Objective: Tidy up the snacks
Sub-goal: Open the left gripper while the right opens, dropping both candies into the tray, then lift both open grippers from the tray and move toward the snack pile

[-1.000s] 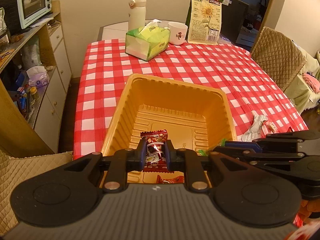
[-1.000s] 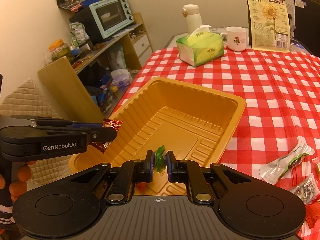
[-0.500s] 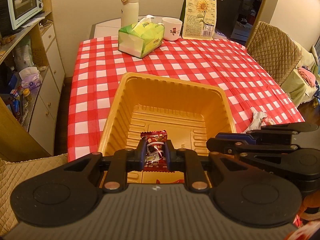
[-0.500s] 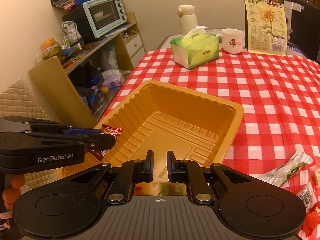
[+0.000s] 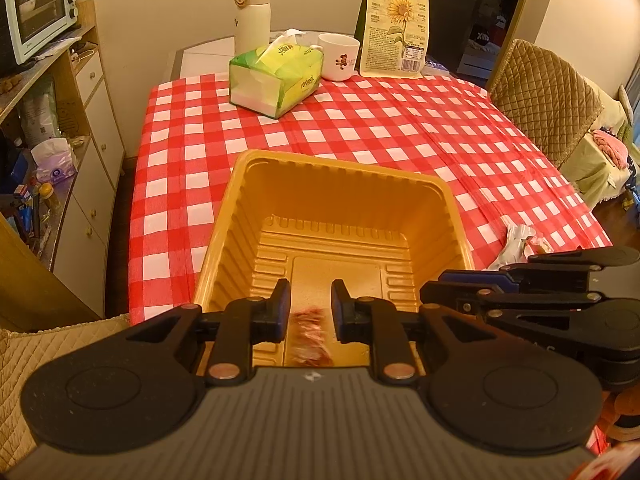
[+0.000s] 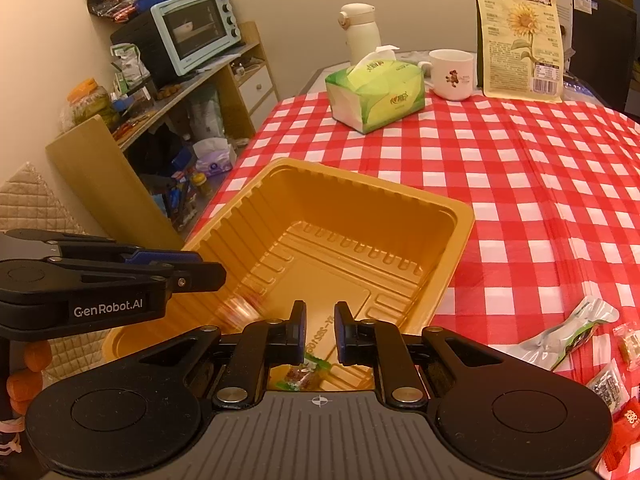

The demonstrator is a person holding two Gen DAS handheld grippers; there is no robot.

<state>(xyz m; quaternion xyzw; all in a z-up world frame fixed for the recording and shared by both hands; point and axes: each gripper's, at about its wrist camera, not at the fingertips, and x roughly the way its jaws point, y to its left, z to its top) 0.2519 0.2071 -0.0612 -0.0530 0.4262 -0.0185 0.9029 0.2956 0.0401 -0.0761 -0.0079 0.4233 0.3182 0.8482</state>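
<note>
An orange plastic tray stands at the near left corner of the red checked tablecloth. My left gripper hangs over its near end with jaws opening. A red-wrapped snack is blurred below them, free of the pads. My right gripper sits beside it over the same end, jaws nearly shut with nothing between them. A green-wrapped snack lies on the tray floor under it. Several loose snacks lie on the cloth right of the tray.
At the far end of the table stand a green tissue box, a white mug, a white flask and a sunflower seed bag. A quilted chair is at the right, a shelf with a toaster oven at the left.
The green snack left my right gripper and lies in the tray. My left gripper's jaws have spread and the red snack has dropped out of them.
</note>
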